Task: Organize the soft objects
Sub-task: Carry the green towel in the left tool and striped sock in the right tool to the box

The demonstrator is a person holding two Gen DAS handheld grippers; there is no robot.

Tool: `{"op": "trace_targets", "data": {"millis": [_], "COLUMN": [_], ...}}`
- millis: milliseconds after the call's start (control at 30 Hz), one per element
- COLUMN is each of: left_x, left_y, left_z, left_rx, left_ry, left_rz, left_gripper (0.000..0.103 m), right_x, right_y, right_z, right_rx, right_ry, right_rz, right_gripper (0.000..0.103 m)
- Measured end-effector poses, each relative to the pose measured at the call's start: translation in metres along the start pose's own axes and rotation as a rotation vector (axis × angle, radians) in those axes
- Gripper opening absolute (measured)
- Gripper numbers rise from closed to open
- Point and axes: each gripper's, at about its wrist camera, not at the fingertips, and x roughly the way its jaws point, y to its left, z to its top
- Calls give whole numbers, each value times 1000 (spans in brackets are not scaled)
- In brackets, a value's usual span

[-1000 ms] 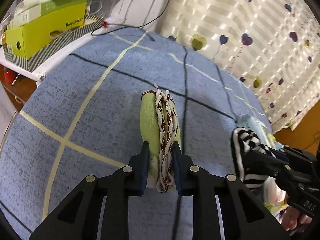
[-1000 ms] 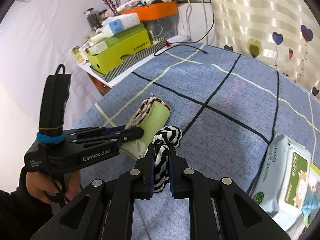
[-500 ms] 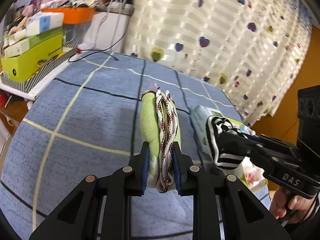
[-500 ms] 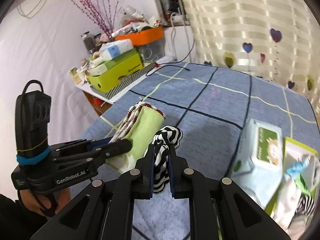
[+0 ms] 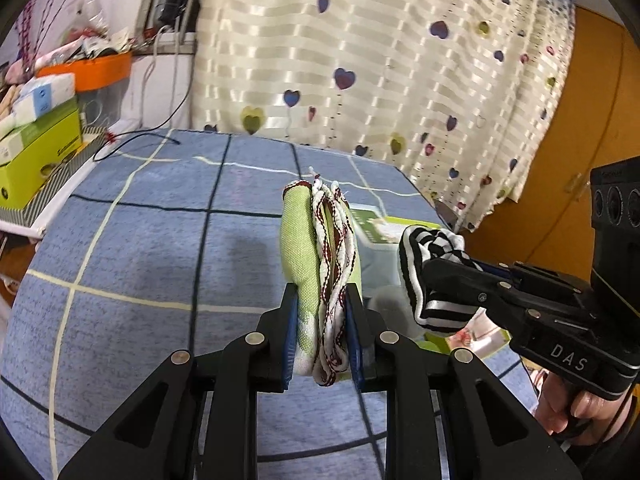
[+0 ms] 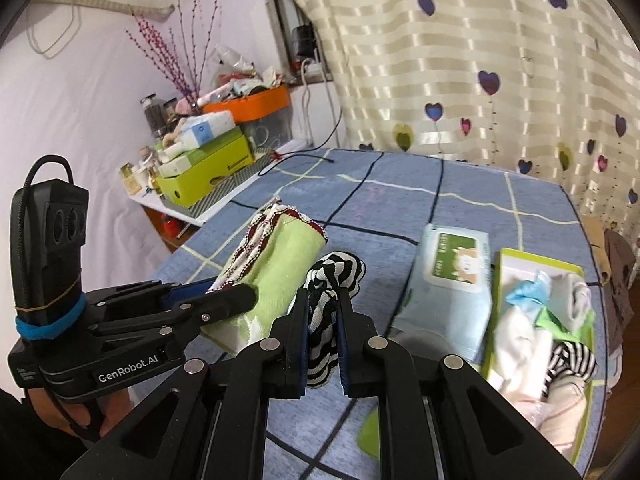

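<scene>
Right wrist: blue checked bedspread (image 6: pixel 472 200), heart-print curtain (image 6: pixel 480 40) behind.

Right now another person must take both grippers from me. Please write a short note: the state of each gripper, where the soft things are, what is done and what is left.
Left gripper: shut on the green cloth with red-white trim, held above the blue blanket.
Right gripper: shut on the striped sock, held up beside the green cloth.
Green box, right side of the blanket: already holds several soft pieces, one of them striped. The wipes pack lies just left of it.
Done: both items picked up.
Left: probably put both into the green box, then release.
</scene>
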Motion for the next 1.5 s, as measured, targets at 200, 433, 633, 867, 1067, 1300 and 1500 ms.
{"op": "trace_targets", "data": {"millis": [200, 433, 633, 867, 1067, 1300, 1500], "left_x": [1, 4, 11, 21, 35, 51, 67], "left_y": [-30, -59, -79, -97, -111, -125, -137], "left_z": [2, 2, 4, 6, 8, 14, 20], "left_rx": [45, 87, 118, 140, 151, 164, 171], "left_ry": [-2, 1, 9, 20, 40, 58, 75], "left_rz": [-31, -53, -74, -93, -112, -129, -144], "left_gripper": [22, 22, 22, 22, 22, 22, 22], "right_x": [-23, -44, -57, -67, -71, -78, -78], "right_y": [-15, -34, -48, -67, -84, -117, -153], "right_z": [-8, -16, -22, -28, -32, -38, -45], "right_rx": [24, 58, 82, 112, 136, 189, 248], "right_ry": [-27, -58, -73, -83, -84, -95, -93], "right_rz": [-25, -57, -82, -106, -124, -157, -189], "right_gripper": [11, 11, 11, 11, 11, 11, 11]}}
